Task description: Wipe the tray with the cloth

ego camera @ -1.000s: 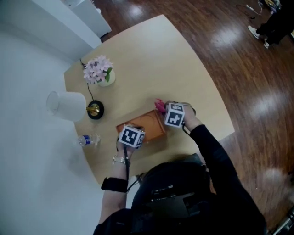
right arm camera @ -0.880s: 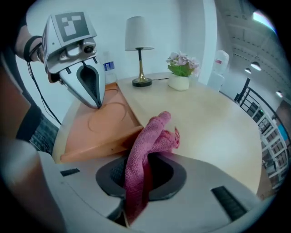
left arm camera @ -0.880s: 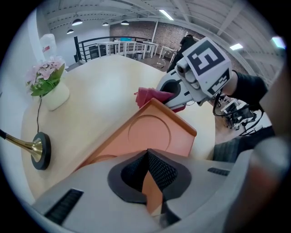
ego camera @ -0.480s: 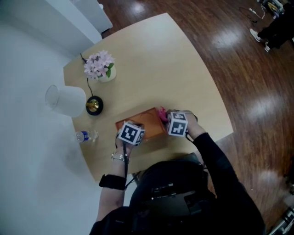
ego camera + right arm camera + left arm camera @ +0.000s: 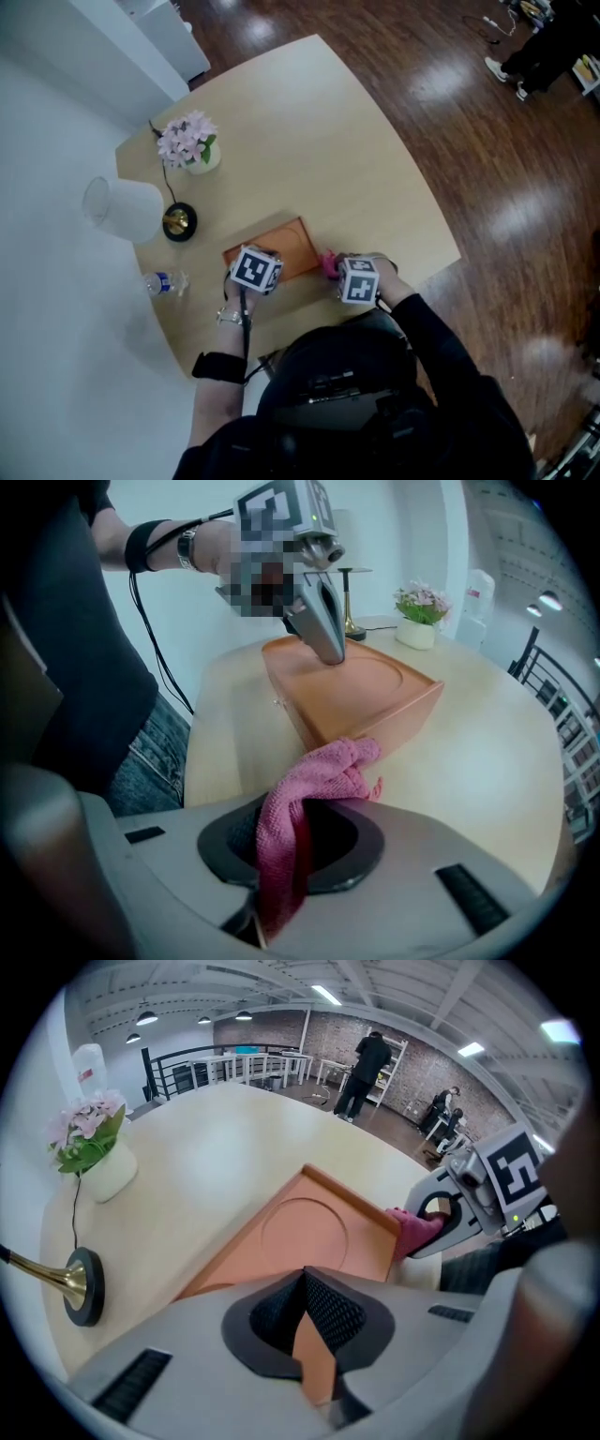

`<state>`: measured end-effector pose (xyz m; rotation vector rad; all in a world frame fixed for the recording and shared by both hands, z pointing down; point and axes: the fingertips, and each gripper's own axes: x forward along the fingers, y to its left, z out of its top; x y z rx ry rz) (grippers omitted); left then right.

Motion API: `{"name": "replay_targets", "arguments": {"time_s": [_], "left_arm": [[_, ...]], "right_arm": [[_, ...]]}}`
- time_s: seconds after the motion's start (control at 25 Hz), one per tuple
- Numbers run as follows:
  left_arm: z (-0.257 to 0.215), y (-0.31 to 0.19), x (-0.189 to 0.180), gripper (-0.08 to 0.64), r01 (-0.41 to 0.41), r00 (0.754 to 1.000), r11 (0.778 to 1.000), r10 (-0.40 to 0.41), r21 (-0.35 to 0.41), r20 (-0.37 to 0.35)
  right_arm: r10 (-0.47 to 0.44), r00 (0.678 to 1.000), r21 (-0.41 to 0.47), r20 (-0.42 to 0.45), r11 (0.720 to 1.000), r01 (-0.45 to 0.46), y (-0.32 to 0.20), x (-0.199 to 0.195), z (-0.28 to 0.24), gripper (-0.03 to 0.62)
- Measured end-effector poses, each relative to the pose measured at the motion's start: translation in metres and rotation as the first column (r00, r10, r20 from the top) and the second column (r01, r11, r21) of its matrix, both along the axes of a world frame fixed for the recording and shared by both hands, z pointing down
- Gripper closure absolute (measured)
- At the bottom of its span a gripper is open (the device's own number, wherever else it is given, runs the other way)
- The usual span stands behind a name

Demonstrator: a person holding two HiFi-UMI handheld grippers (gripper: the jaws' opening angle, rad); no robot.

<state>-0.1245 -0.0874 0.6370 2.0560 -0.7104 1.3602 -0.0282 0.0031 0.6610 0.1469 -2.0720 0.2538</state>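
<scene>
An orange tray [image 5: 281, 246] with a round recess lies on the round wooden table [image 5: 356, 169]. My left gripper [image 5: 255, 271] holds it at its near left side. In the left gripper view the left gripper [image 5: 307, 1321] is shut on the tray [image 5: 309, 1232] rim. My right gripper [image 5: 349, 278] is just off the tray's right end, shut on a pink cloth [image 5: 329, 263]. In the right gripper view the cloth [image 5: 314, 785] hangs from the right gripper [image 5: 295, 841] and touches the outer wall of the tray [image 5: 375, 700] at its corner.
A vase of pink flowers [image 5: 189, 147], a black lamp base [image 5: 178, 222], a white lampshade [image 5: 122, 208] and a water bottle [image 5: 165, 282] stand at the table's left. The table edge runs close behind both grippers. People stand far off in the room [image 5: 367, 1072].
My right gripper has carried the pink cloth from the tray's far right corner along its right end towards me. The left gripper has stayed on the tray's rim.
</scene>
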Motion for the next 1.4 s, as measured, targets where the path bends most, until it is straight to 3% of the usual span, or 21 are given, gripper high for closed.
{"name": "replay_targets", "arguments": {"time_s": [0.16,0.28,0.4,0.48,0.56,0.72,0.84,1.0,1.12,1.2,1.28,1.4], "left_arm": [[0.0,0.0,0.005,0.555,-0.016,0.999,0.999,0.017,0.031,-0.027],[0.0,0.002,0.005,0.555,0.017,0.998,0.998,-0.014,0.054,-0.054],[-0.012,0.009,-0.012,0.555,0.137,0.986,0.986,-0.126,0.096,-0.108],[-0.031,0.016,-0.033,0.555,0.233,0.966,0.959,-0.209,0.16,-0.153],[-0.047,0.025,-0.056,0.555,0.328,0.937,0.922,-0.29,0.207,-0.193],[-0.052,0.05,-0.101,0.555,0.463,0.879,0.866,-0.419,0.191,-0.23],[-0.051,0.061,-0.122,0.555,0.494,0.862,0.851,-0.451,0.18,-0.232],[-0.05,0.07,-0.141,0.555,0.523,0.846,0.836,-0.483,0.168,-0.228],[-0.049,0.073,-0.149,0.555,0.532,0.84,0.831,-0.494,0.16,-0.226],[-0.048,0.075,-0.153,0.555,0.531,0.841,0.833,-0.494,0.157,-0.221],[-0.048,0.074,-0.154,0.555,0.523,0.846,0.838,-0.487,0.156,-0.217],[-0.047,0.07,-0.149,0.555,0.506,0.855,0.848,-0.47,0.156,-0.221]], "right_arm": [[0.073,0.995,-0.025,0.073,0.997,-0.071,0.018,-0.013,-0.023,0.528],[0.23,0.965,-0.029,0.127,0.973,-0.228,0.008,-0.017,-0.045,0.527],[0.449,0.873,-0.06,0.192,0.893,-0.446,-0.018,-0.016,-0.07,0.525],[0.572,0.791,-0.114,0.216,0.819,-0.562,-0.033,-0.016,-0.08,0.525],[0.631,0.744,-0.152,0.22,0.775,-0.613,-0.043,-0.026,-0.086,0.525],[0.62,0.753,-0.179,0.218,0.784,-0.594,-0.059,-0.078,-0.093,0.52],[0.6,0.763,-0.189,0.243,0.8,-0.569,-0.073,-0.131,-0.098,0.52],[0.595,0.76,-0.14,0.262,0.803,-0.58,-0.099,-0.191,-0.097,0.52],[0.578,0.78,-0.122,0.24,0.815,-0.567,-0.108,-0.227,-0.084,0.518],[0.564,0.807,-0.123,0.173,0.826,-0.551,-0.102,-0.238,-0.063,0.517],[0.563,0.82,-0.089,0.102,0.826,-0.556,-0.099,-0.232,-0.048,0.517],[0.583,0.81,-0.033,0.063,0.813,-0.582,-0.104,-0.211,-0.041,0.517]]}}
